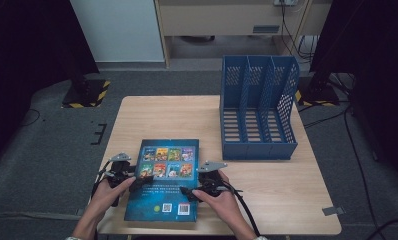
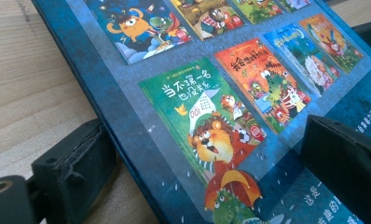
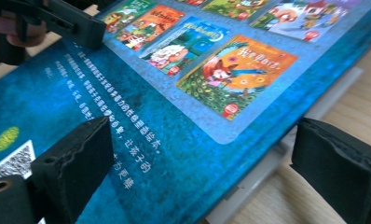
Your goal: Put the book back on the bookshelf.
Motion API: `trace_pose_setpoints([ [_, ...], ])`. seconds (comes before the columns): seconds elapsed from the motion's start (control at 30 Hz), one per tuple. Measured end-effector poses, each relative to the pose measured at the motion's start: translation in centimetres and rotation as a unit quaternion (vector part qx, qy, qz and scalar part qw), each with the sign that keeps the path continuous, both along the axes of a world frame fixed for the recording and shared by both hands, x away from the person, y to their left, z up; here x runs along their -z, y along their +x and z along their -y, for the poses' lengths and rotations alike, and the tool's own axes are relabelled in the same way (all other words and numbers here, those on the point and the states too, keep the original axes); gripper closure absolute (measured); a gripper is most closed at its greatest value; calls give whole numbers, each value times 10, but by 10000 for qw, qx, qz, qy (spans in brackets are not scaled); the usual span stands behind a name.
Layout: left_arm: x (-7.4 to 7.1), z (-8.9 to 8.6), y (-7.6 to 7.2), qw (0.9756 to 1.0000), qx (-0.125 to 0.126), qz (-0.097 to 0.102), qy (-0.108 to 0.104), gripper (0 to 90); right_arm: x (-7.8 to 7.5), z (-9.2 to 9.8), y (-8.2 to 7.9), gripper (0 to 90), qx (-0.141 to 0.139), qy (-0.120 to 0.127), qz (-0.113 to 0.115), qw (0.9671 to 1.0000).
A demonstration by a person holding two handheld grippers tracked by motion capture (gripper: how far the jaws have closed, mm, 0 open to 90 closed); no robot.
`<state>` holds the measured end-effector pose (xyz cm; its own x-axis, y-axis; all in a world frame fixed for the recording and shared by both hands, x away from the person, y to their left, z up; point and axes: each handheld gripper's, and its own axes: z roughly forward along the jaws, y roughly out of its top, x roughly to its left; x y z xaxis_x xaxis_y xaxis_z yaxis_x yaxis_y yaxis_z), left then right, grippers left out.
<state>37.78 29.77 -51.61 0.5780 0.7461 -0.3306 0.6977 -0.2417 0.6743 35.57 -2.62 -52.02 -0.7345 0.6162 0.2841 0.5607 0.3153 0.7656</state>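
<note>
While the blue book (image 1: 163, 180) lies flat on the worktop (image 1: 267, 200) with your left gripper (image 1: 126, 181) and right gripper (image 1: 196, 191) both apart around its side edges, one late clamp could tilt or slide it.

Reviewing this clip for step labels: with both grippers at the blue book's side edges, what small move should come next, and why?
Probably close both grippers on the book. The left gripper straddles the book's left edge and the right gripper its right edge, both with fingers open, one above the cover and one beside the edge. The book lies flat on the table; the blue file rack stands empty.
</note>
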Motion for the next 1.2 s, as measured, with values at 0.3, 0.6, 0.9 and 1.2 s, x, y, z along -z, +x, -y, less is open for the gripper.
trace_pose_setpoints([
  [0.3, -9, 3, 1, 9998, -41, 95, 189, 85, -2, -1, 2, 64, 67, -45, -69, 9999],
  [0.6, -13, 11, 1, 9995, 15, 174, 249, 117, -4, 6, 7, 60, 183, -61, -163, 9997],
  [0.9, -23, 11, 0, 9988, -61, 450, 192, 183, -14, 5, 10, 84, 293, -148, 15, 9995],
  [1.2, -34, 8, 1, 9975, -190, 662, 175, 248, -25, 2, 23, 124, 413, -185, 21, 9990],
])
